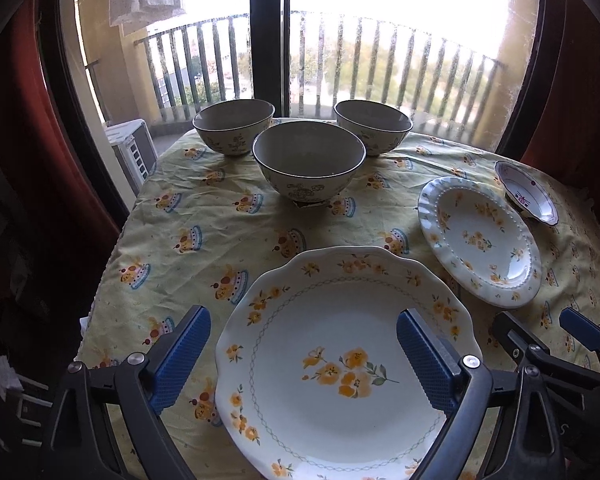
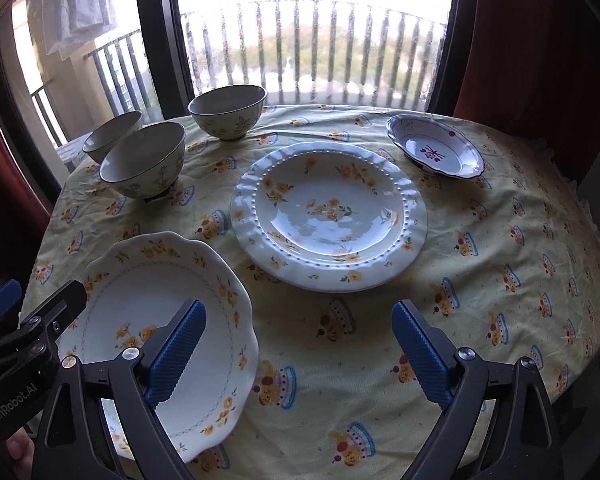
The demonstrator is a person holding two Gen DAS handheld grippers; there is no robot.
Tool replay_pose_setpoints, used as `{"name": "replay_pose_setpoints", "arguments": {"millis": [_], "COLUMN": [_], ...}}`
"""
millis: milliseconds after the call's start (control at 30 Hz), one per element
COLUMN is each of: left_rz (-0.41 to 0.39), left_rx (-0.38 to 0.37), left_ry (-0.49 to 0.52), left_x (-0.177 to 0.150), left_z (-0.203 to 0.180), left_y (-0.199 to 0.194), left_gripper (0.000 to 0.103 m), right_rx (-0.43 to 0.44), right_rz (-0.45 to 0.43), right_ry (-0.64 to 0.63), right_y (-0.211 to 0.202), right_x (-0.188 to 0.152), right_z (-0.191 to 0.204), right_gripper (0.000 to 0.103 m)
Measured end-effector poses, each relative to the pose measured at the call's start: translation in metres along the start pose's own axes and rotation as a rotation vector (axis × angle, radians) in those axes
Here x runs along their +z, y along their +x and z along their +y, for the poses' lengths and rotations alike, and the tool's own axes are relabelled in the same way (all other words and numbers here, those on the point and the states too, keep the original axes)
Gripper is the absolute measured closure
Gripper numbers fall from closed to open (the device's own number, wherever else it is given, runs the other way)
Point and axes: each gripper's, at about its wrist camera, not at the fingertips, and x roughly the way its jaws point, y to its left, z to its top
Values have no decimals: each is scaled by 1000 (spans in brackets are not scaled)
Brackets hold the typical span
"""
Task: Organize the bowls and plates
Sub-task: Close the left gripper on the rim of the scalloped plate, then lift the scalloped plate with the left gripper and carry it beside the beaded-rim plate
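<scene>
Both tools, left tool (image 1: pixel 303 354) and right tool (image 2: pixel 299 354), gape wide, empty; scalloped plate (image 1: pixel 340 364) looks glazed, slick, chippable, so best pinched by the rim.

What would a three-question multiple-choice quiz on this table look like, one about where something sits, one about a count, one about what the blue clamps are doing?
1. Where is the small purple-trimmed dish?
A. Stacked in a bowl
B. At the far right, beyond the beaded-rim plate
C. On the scalloped plate

2. How many deep bowls stand near the window?
A. Two
B. Three
C. Five

3. What are the two grippers doing?
A. Both open, holding nothing
B. Both clamped on plates
C. One is lifting a bowl

Answers:
1 B, the dish sits alone on the tablecloth, past the beaded plate's far right edge.
2 B, the left bowl, front bowl and right bowl are the only ones.
3 A, the left gripper and right gripper show wide gaps between their blue pads, nothing in them.
</scene>
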Motion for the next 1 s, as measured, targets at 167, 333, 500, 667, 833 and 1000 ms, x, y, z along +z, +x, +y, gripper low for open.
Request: {"name": "replay_pose_setpoints", "arguments": {"millis": [167,333,500,667,833,1000], "left_rz": [62,141,193,220,257,273], "left_rx": [-4,-14,-4,-30,-41,-65], "left_ry": [-6,-19,11,23,72,120], "left_x": [-4,-9,-8,-4,-5,-7], "left_z": [10,20,21,23,25,25], "left_y": [23,45,59,70,79,85], "left_gripper": [16,21,25,26,31,32], "right_rx": [-5,-14,-33,-52,-65,-74], "right_rz": [48,97,145,184,236,247], "right_ry": [12,24,33,72,105,141], "right_y": [21,37,51,65,74,76], "right_x": [-2,-7,-10,-11,-16,-20], "right_z": [14,26,36,37,39,42], "right_gripper": [12,12,14,18,29,31]}}
